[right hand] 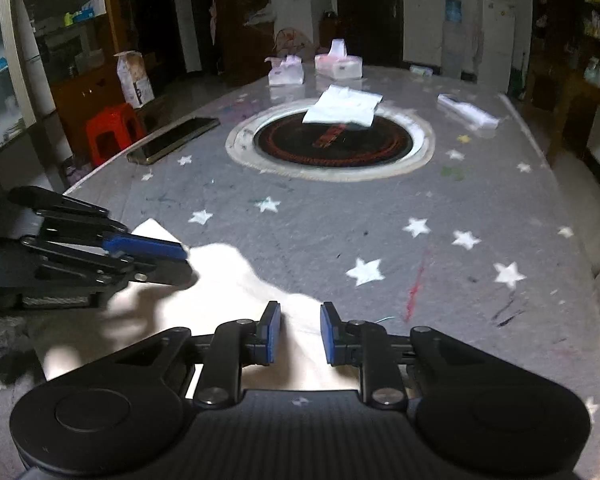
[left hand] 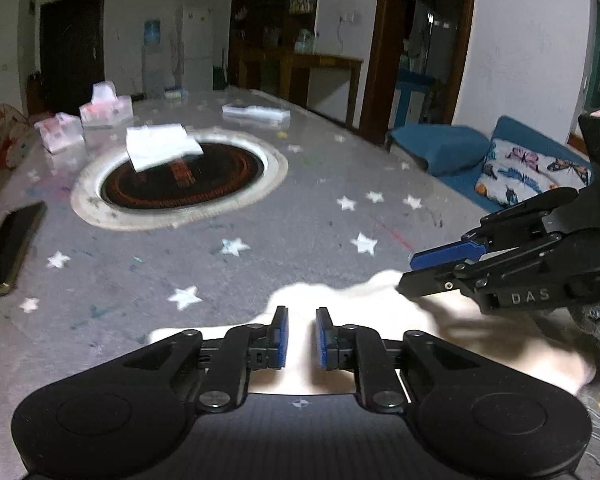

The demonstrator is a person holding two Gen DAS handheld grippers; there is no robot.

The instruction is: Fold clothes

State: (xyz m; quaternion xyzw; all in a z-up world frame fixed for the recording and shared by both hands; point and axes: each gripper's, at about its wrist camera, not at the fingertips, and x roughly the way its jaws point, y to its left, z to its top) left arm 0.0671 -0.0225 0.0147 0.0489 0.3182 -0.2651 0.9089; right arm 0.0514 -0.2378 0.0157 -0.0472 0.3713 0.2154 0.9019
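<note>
- Tabletop (right hand: 480,208): grey cover printed with white stars, a round dark inset in the middle.
- White cloth (right hand: 236,280) lies crumpled at the near edge of the tabletop, under both claws.
- Left claw (left hand: 302,334): blue pads stand a narrow gap apart, cloth visible in the gap and below; the pads do not press on it as far as can be seen.
- Right claw (right hand: 296,332): likewise narrowly parted over the cloth; whether it pinches a fold I cannot tell.
- The two claws sit near each other, side by side, both tilted down.
- Folded white piece (right hand: 342,106) rests on the far rim of the inset.
- Phone (right hand: 172,140) lies at the left edge; tissue packs (right hand: 338,66) at the far end.
</note>
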